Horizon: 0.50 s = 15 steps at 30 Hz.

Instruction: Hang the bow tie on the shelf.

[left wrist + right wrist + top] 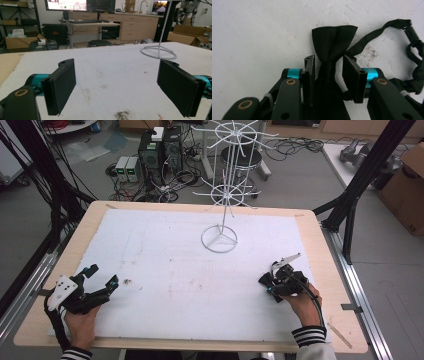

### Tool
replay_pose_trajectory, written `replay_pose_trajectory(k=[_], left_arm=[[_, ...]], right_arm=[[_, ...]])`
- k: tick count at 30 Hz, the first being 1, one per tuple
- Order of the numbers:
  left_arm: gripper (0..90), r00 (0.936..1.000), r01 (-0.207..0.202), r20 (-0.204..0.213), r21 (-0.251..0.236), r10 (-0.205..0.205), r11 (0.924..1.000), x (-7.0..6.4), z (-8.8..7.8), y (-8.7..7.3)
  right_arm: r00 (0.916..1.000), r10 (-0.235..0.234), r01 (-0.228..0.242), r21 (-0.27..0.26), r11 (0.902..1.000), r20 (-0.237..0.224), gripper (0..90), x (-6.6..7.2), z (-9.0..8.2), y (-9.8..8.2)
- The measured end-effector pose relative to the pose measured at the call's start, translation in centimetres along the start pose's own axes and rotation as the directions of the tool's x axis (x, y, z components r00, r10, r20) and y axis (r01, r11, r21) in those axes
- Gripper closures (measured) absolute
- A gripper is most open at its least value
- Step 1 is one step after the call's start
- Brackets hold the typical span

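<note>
At lower right, the right hand-held gripper (pixel 328 72) has narrowed around a black bow tie (pixel 333 45) on the tabletop (pixel 165 270), one pad touching its knot. At lower left, the left hand-held gripper (pixel 125 87) gapes wide, holding nothing.

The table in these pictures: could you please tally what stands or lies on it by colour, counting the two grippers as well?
Black: 3 - the left gripper, the right gripper and the bow tie with its strap, which lies between the right gripper's jaws.
White: 1 - the wire display stand.
Total: 4
</note>
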<state>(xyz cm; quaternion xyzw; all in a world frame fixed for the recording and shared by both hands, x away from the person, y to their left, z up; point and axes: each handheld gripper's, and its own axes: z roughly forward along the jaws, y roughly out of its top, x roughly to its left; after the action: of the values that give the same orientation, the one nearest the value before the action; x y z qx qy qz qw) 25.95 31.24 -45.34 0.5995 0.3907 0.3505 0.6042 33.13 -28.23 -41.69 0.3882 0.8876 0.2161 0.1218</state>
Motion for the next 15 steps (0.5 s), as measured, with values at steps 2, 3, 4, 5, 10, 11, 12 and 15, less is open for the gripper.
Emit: replay_pose_trajectory(k=[2,3,4,5,10,11,12,15], left_arm=[[15.9,1.0000,0.000,0.000,0.000,0.000,1.0000,0.00,0.00,0.00],[15.9,1.0000,0.000,0.000,0.001,0.000,1.0000,0.02,-0.01,0.00],[15.9,1.0000,0.000,0.000,0.000,0.000,1.0000,0.02,-0.01,0.00],[15.9,1.0000,0.002,0.000,-0.001,-0.002,1.0000,0.01,0.00,0.00],[15.9,1.0000,0.000,0.000,0.000,0.000,1.0000,0.02,-0.01,0.00],[15.9,1.0000,0.002,-0.001,-0.001,-0.002,1.0000,0.01,0.00,0.00],[15.9,1.0000,0.002,-0.001,-0.001,-0.002,1.0000,0.01,0.00,0.00],[15.9,1.0000,0.001,-0.001,-0.002,-0.001,1.0000,0.01,-0.01,0.00]], right_arm=[[1.0000,-0.001,0.001,0.006,1.0000,-0.006,64.6,0.06,0.12,0.02],[0.9999,-0.014,0.014,0.005,0.9999,-0.004,66.4,-0.01,0.20,0.04],[0.9999,-0.010,0.010,0.016,0.9998,-0.003,69.6,0.06,0.21,0.08],[0.9999,-0.010,0.010,0.016,0.9998,-0.003,69.6,0.06,0.21,0.08],[0.9999,-0.015,0.015,0.021,0.9997,0.001,73.8,0.29,0.19,0.14],[0.9999,-0.012,0.012,0.021,0.9997,0.005,74.3,0.36,0.19,0.14],[0.9998,-0.017,0.017,0.021,0.9996,0.014,74.7,0.40,0.17,0.16],[0.9995,-0.016,0.015,0.018,0.9997,0.026,74.8,0.45,0.12,0.19]])
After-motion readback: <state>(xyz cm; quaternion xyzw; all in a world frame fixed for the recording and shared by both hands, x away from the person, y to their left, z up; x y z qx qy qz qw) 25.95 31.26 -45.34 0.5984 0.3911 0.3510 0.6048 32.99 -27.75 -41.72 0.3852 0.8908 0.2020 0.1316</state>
